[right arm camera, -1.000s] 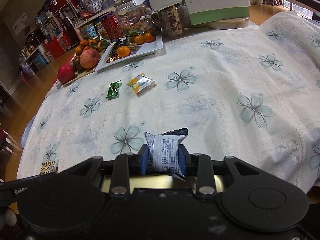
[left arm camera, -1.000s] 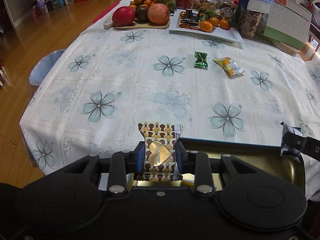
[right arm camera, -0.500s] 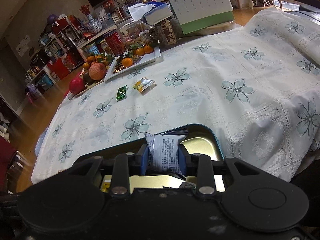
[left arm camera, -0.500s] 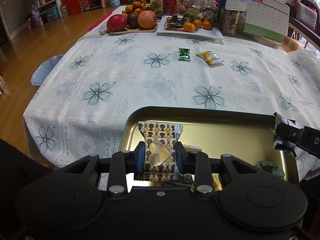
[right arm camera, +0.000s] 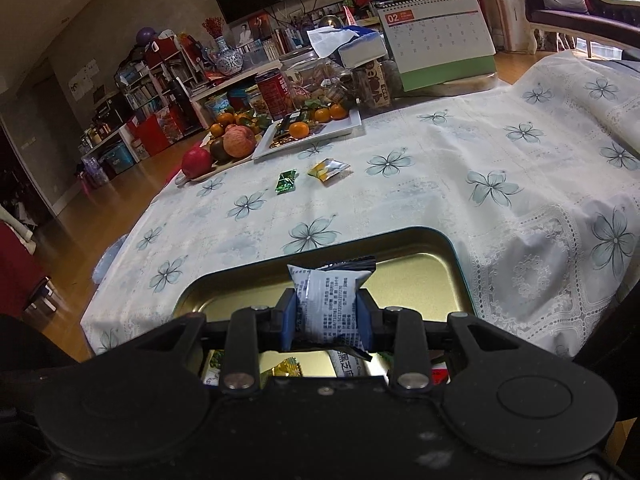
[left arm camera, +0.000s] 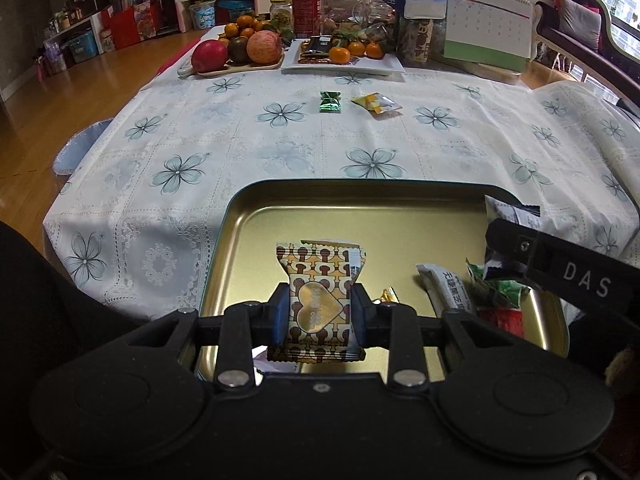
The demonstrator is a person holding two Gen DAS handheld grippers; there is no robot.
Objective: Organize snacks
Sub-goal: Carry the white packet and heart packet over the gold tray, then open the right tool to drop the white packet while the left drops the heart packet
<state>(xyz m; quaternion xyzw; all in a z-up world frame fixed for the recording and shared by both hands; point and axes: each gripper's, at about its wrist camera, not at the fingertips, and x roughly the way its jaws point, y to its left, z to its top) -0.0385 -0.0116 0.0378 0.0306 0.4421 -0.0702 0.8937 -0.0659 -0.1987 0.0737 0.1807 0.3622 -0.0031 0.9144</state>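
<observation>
Two grippers, each one clamped on a snack. Left gripper (left arm camera: pixel 319 314) has its blue pads pinched on a brown-and-cream patterned packet with a gold heart on it (left arm camera: pixel 319 302), held upright between the fingers. Right gripper (right arm camera: pixel 327 318) is squeezing a silvery white packet with small black print and a dark top edge (right arm camera: pixel 328 300), also upright.

Right under and just past both sets of fingers sits the gold-coloured rectangular metal tin with rounded corners (left arm camera: pixel 360 216). To the right of the left fingers, a few wrappers already lie in the tin: a white bar wrapper with printed characters (left arm camera: pixel 450 292), something green and white (left arm camera: pixel 506 290) and a red bit (left arm camera: pixel 504 318). The far half of the tin is bare.

Beyond the tin is the white tablecloth with blue-grey flowers (left arm camera: pixel 280 152). Well ahead of the fingers, two loose snacks lie on the cloth near each other but apart: a small shiny green wrapper (left arm camera: pixel 330 102) and a yellow-and-silver packet (left arm camera: pixel 376 104). Further back are a white rectangular plate with small oranges (left arm camera: pixel 344 60), a fruit board with apples (left arm camera: pixel 236 54) and a desk calendar (left arm camera: pixel 486 26).
</observation>
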